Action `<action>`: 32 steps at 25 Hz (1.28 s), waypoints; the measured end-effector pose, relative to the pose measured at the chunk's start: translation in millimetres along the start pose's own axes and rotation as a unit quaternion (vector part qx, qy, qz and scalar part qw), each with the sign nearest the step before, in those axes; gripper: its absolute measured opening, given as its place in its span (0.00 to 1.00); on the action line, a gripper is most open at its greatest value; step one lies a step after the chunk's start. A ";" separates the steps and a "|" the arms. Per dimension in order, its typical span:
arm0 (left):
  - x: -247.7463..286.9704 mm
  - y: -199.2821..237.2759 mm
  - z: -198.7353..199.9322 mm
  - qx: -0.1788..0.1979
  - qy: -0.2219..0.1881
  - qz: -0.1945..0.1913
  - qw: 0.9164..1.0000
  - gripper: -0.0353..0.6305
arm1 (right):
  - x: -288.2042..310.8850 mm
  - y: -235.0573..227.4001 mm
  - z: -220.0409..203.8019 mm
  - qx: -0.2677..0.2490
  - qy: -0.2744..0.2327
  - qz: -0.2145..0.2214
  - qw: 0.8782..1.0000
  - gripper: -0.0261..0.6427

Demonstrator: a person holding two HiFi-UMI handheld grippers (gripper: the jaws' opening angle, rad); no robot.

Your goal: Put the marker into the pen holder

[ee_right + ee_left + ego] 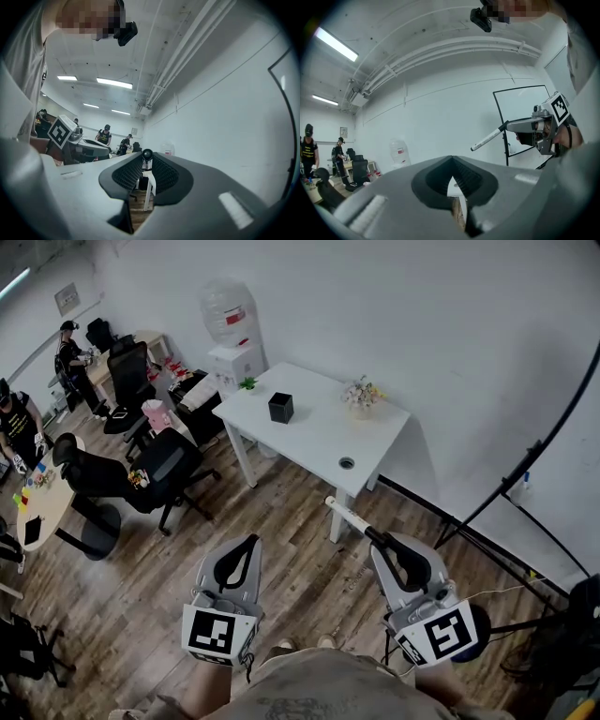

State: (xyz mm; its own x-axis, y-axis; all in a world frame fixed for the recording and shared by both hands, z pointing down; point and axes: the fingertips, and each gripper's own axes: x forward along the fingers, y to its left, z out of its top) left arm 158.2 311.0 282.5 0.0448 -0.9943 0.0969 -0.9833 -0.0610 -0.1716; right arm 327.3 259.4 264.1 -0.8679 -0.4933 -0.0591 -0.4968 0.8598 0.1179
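Observation:
The black square pen holder (280, 407) stands on the white table (319, 442) across the room, well ahead of both grippers. My right gripper (380, 538) is shut on the marker (349, 516), a white barrel with a dark end that sticks out up and to the left over the wooden floor. The left gripper view shows the marker (487, 139) jutting from the right gripper (512, 125). In the right gripper view the marker (147, 153) appears end-on between the closed pads. My left gripper (246, 542) is shut and holds nothing, level with the right one.
A water dispenser (232, 334), a small green plant (247, 383) and a flower pot (361, 395) sit at or on the table. Black office chairs (150, 470) stand to the left. People sit by a round table (42, 498). A black stand pole (525, 465) slants at the right.

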 end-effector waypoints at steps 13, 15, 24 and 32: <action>15.9 -18.1 -14.4 0.002 0.019 0.013 1.000 0.05 | -0.1 -22.6 -17.8 0.000 0.012 0.013 1.000 0.18; 21.5 -15.2 -13.9 0.002 0.020 0.013 1.000 0.05 | 6.0 -25.3 -21.5 0.003 0.012 0.015 1.000 0.18; 63.9 26.3 -22.9 -0.006 0.020 0.007 1.000 0.05 | 63.3 -38.1 -34.9 -0.001 0.025 0.016 1.000 0.18; 113.1 82.4 -35.9 -0.009 0.012 -0.006 1.000 0.05 | 137.8 -51.9 -45.9 -0.007 0.035 0.012 0.999 0.18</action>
State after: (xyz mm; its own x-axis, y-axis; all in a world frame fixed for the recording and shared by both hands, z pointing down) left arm 75.9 196.6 314.5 0.0531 -0.9909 0.1234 -0.9856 -0.0719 -0.1530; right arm 233.9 140.8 295.3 -0.8763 -0.4816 0.0132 -0.4759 0.8696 0.1315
